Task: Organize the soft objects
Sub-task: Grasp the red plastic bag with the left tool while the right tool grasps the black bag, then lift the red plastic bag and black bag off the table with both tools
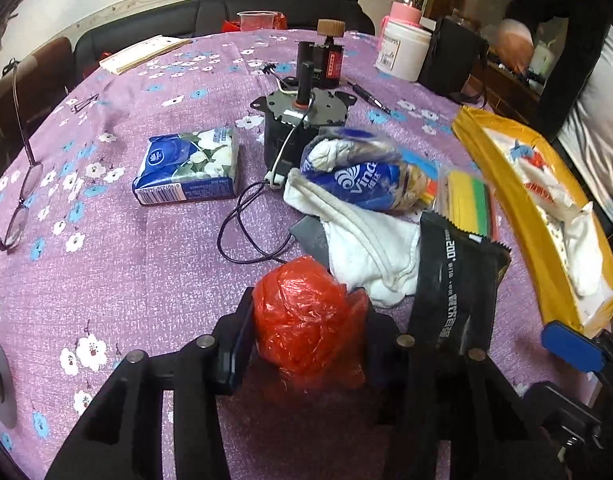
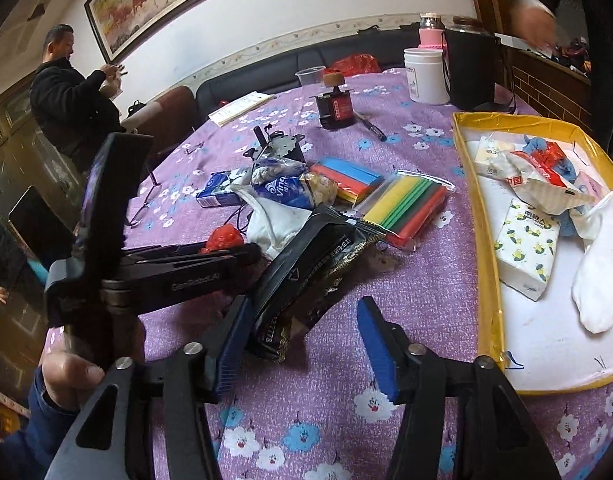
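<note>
A crumpled red plastic bag (image 1: 302,328) fills the gap between the pads of my left gripper (image 1: 304,300), which is shut on it just above the purple tablecloth. From the right wrist view the same bag (image 2: 224,238) shows at the left gripper's tips (image 2: 250,254). My right gripper (image 2: 302,308) stands open; the lower end of a black foil packet (image 2: 306,264) lies against its left finger. A white cloth (image 1: 370,256) and a blue tissue packet (image 1: 358,188) lie just beyond. The yellow-rimmed tray (image 2: 478,240) at the right holds a tissue pack (image 2: 526,248) and a white sock (image 2: 598,280).
A motor with a wire (image 1: 294,120), a flowered tissue pack (image 1: 190,168), glasses (image 1: 22,200), bags of coloured strips (image 2: 402,204), a red servo (image 2: 334,110), a pen and a white jar (image 2: 424,76) stand on the table. A person stands at the far left, another at the far right.
</note>
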Tool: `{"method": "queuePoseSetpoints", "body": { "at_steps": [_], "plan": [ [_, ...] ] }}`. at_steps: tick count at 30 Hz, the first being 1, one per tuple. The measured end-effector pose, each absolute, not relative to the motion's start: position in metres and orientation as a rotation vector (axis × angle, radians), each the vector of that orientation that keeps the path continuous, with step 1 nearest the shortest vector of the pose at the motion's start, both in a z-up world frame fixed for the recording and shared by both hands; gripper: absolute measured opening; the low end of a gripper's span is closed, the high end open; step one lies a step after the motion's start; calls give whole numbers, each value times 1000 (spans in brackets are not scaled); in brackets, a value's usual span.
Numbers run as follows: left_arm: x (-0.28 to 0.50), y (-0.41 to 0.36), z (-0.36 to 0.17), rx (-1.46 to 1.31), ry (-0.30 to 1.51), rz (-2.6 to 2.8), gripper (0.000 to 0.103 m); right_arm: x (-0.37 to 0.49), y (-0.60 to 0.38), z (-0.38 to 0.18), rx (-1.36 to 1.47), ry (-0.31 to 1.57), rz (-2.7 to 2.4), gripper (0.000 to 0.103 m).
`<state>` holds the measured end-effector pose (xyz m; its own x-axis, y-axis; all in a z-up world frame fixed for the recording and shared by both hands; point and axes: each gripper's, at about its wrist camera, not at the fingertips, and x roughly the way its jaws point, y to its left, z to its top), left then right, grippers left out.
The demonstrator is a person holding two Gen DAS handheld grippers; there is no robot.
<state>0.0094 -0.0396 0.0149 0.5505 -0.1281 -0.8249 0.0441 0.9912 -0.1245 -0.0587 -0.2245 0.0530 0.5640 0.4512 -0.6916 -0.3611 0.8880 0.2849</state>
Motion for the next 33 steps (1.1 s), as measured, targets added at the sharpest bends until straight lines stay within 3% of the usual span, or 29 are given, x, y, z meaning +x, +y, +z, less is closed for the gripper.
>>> {"method": "queuePoseSetpoints", "body": {
  "at_steps": [6, 14, 16, 18, 20, 33],
  "plan": [
    [2, -24, 29, -133, 893, -36, 44, -34, -200, 45, 128, 910, 458, 70],
    [-7, -18, 35, -122, 846, 22, 44, -7, -175, 21, 58, 1005, 370, 72],
    [-7, -20, 37, -114, 840, 28, 44, -7, -177, 20, 40, 976, 344, 59],
    [-7, -20, 37, -112, 836, 30, 44, -8, -182, 22, 59, 965, 369, 36],
    [-7, -20, 38, -110, 831, 34, 44, -14, -188, 30, 62, 927, 382, 29],
    [-12, -24, 44, -97, 786, 34, 44, -39, -204, 44, 146, 779, 443, 27]
  ]
}}
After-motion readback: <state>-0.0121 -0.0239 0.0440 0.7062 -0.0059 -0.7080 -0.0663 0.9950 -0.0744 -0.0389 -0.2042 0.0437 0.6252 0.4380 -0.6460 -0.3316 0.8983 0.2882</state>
